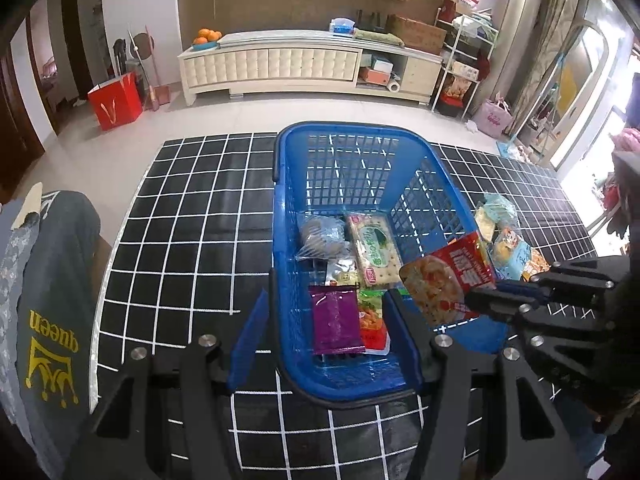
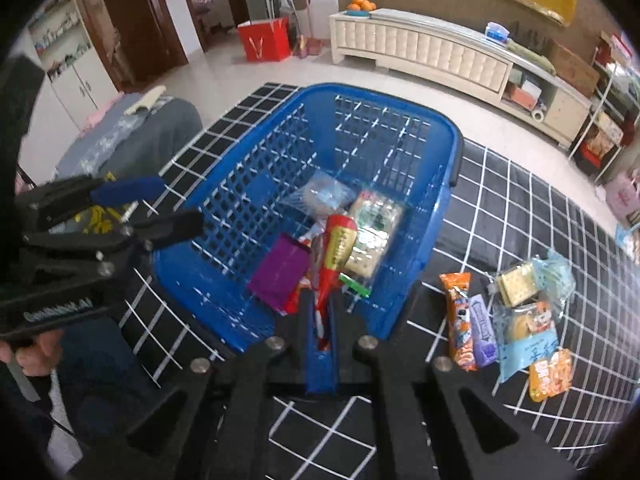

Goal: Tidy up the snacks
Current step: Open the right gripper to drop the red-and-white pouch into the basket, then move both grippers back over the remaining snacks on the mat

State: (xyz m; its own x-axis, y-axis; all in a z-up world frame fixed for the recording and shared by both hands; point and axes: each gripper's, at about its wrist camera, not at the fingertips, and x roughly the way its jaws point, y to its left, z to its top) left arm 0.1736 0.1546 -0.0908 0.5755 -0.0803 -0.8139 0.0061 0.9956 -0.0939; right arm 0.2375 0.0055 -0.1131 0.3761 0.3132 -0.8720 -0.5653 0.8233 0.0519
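Presently right tool point(image 2: 325, 320) clamped on red packet point(image 2: 334, 256) above blue basket point(image 2: 452, 160); left tool point(image 1: 326, 344) apart, empty. Risk: thin edge-grip slips, and the packet lands outside the basket on the tabletop point(image 2: 500, 208).

Black grid cloth point(image 2: 520, 208) covering the table. On it: blue basket point(image 2: 256, 160). Beside the basket, loose snack packets point(image 2: 516, 316) in a cluster.

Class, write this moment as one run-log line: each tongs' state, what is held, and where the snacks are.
left tongs: open, empty | right tongs: shut on red snack packet over blue basket | loose snacks: on checked mat
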